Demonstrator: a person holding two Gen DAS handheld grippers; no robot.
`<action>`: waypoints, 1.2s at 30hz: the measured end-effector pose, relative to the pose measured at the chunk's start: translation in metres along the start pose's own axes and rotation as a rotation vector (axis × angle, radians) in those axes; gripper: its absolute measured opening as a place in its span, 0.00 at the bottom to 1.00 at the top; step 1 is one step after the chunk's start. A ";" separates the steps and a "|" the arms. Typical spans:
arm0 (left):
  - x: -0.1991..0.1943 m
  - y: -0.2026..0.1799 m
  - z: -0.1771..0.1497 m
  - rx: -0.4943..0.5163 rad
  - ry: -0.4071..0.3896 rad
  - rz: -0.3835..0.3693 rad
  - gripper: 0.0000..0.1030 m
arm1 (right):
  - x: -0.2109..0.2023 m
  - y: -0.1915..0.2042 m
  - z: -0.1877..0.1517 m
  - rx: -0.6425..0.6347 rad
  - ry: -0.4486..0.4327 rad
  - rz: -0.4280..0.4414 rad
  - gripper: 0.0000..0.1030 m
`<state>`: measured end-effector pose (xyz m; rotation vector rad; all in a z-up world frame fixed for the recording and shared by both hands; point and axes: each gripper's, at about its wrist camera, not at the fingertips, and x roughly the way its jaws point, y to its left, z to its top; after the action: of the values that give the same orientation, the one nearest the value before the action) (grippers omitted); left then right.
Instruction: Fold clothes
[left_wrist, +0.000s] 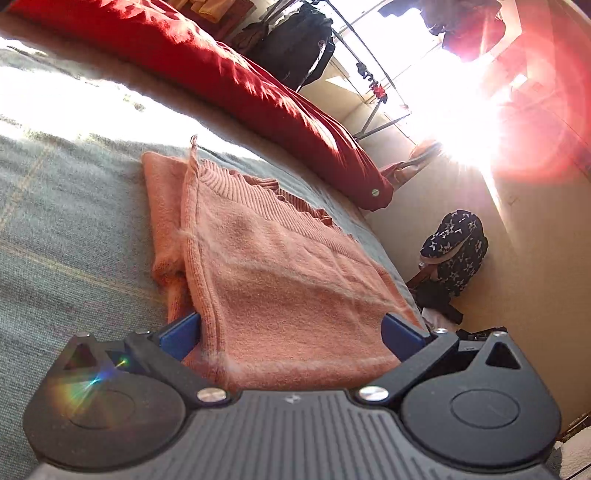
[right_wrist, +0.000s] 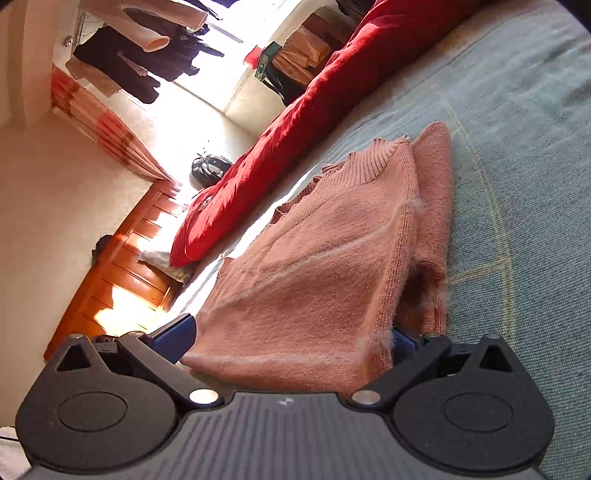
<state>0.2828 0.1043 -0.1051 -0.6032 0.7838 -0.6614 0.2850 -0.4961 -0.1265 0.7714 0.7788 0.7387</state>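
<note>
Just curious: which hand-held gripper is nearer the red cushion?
Right, it seems. Seen from the right hand-held gripper, the red cushion ends beside the middle of the sweater; from the left hand-held gripper, it ends farther off, beside the far half.

Your left wrist camera sits low and close over the sweater (left_wrist: 273, 266), looking along it toward the red pillow (left_wrist: 229, 85) across the upper frame. Your right wrist camera looks from just as near, tilted the opposite way. Both views share the sweater (right_wrist: 325, 266), pillow (right_wrist: 295, 122) and grey bedcover (left_wrist: 66, 236).
</note>
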 end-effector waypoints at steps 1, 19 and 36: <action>0.004 0.003 0.002 -0.018 0.012 -0.016 0.99 | 0.004 -0.003 0.003 0.018 0.004 0.014 1.00; 0.013 0.011 -0.014 -0.009 0.182 -0.101 0.99 | 0.011 0.011 0.001 -0.060 0.236 0.020 1.00; 0.022 -0.085 -0.003 0.494 0.152 0.091 0.99 | 0.006 0.058 0.009 -0.334 0.143 -0.249 1.00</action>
<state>0.2659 0.0330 -0.0565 -0.0677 0.7472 -0.7883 0.2792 -0.4647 -0.0773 0.3162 0.8363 0.6804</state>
